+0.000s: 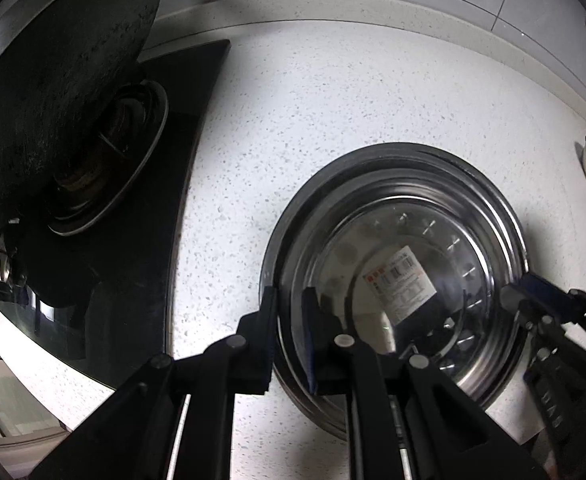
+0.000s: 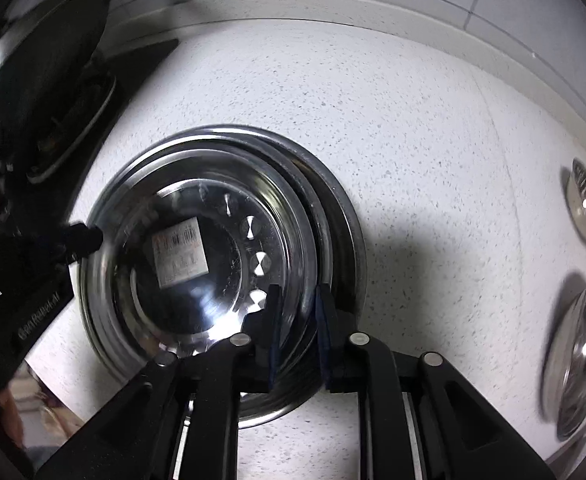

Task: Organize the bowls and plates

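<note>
A shiny steel bowl (image 1: 413, 208) (image 2: 197, 184) with a white barcode sticker (image 1: 401, 276) (image 2: 179, 252) inside sits in a stack of wider steel plates (image 1: 373, 152) (image 2: 333, 200) on the speckled white counter. My left gripper (image 1: 291, 304) points down, its two fingers standing either side of the bowl's left rim and shut on it. My right gripper (image 2: 299, 304) grips the opposite rim the same way. Each gripper shows in the other's view: the right gripper (image 1: 513, 296) at the bowl's right edge, the left gripper (image 2: 89, 238) at its left edge.
A black wok (image 1: 53, 80) sits on a burner of the dark hob (image 1: 197, 120) to the left. More steel bowls (image 2: 585, 200) (image 2: 581, 352) lie at the far right. The counter (image 1: 333, 100) meets a tiled wall behind.
</note>
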